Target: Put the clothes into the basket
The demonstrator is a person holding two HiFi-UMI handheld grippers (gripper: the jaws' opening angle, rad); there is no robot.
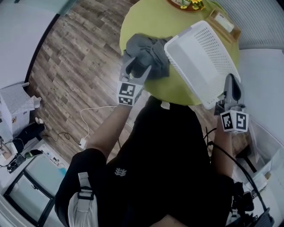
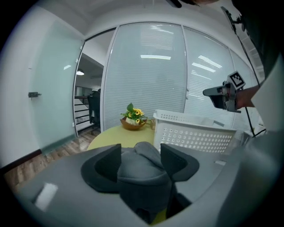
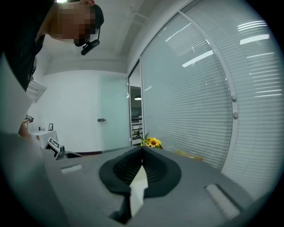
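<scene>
Head view, flower bowl [image 1: 187,4] behind basket [image 1: 207,54]

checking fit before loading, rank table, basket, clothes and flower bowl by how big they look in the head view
1. table
2. basket
3. clothes
4. flower bowl, which looks smallest, but the frame edge cuts it off, so its full size is unsure

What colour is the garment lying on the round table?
Dark grey; the garment shows best in the head view.
</scene>
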